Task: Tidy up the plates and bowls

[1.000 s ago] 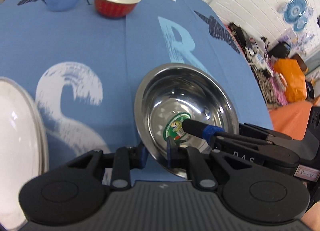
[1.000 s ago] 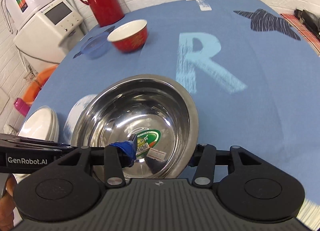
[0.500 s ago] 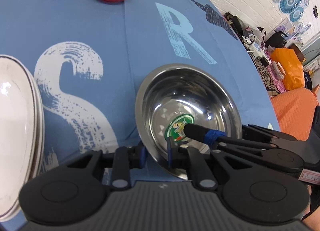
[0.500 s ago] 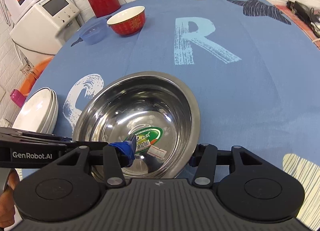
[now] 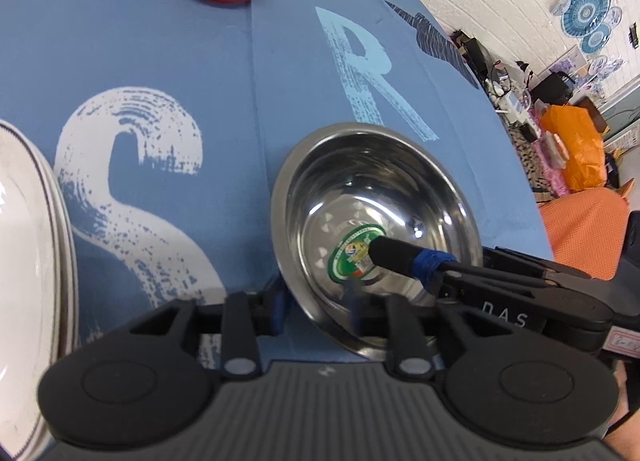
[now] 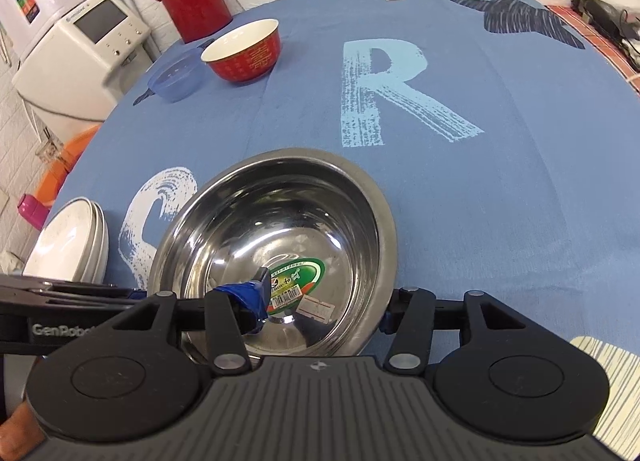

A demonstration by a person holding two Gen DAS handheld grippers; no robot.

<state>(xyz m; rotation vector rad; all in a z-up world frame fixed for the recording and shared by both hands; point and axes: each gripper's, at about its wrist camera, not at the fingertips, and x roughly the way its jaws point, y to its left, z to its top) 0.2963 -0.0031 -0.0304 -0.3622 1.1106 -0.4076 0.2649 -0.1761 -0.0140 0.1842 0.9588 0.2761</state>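
The bench [image 6: 520, 149] wears a blue cloth printed with a large S and R. A stack of white plates [image 6: 68, 245] sits at its near left edge. A steel bowl [image 5: 376, 197] lies near centre, tilted, a green sticker [image 6: 298, 275] in its bottom. The left tool [image 5: 316, 301] is clamped on the bowl's left rim, one finger inside, one outside. The right tool [image 6: 324, 309] is spread wide: its left finger is inside the bowl, its right finger just outside the right rim; whether they touch is unclear. Far left stand a red bowl [image 6: 244, 51] and, just beside it, a smaller blue bowl [image 6: 176, 77].
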